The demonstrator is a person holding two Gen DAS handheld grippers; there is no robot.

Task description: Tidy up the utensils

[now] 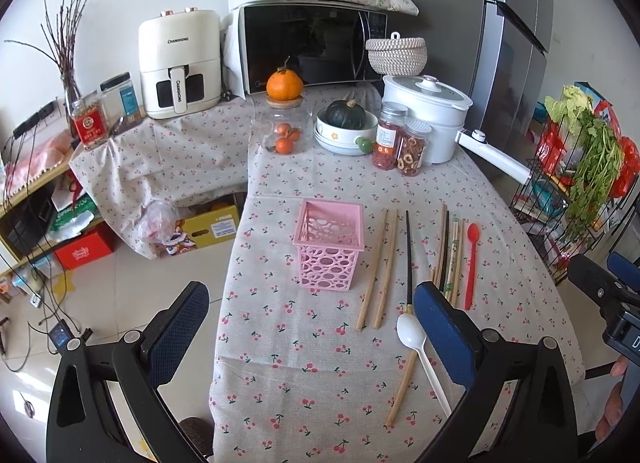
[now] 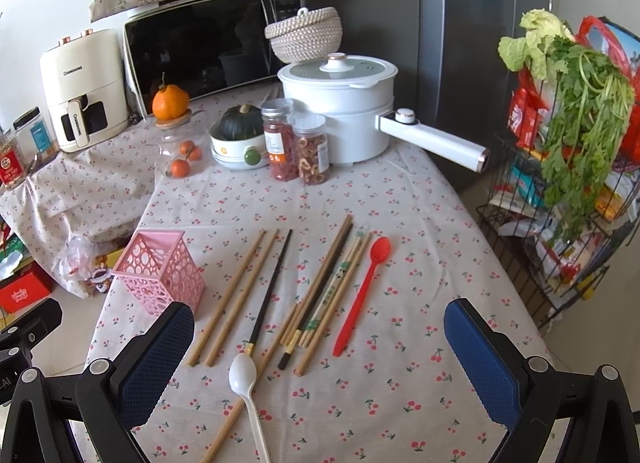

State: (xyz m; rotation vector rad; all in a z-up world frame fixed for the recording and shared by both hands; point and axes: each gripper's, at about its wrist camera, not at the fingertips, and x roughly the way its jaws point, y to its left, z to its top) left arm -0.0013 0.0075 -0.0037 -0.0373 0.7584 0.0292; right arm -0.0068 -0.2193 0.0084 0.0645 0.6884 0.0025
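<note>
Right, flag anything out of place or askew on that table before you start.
The pink perforated plastic holder stands upright and empty, while the utensils lie loose on the cherry-print tablecloth. One bamboo chopstick lies slanted under the white plastic spoon, away from the neater rows. Nothing looks spilled or broken.

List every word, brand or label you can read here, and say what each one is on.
"CHANGHONG": upper front of the white air fryer.
"CHANGHONG" again, running vertically: the air fryer's drawer handle.
Too small or blurred to read: red jar label, blue-labelled jar, spice jars, printed chopstick, yellow box, red box, snack packets, microwave logo.
</note>
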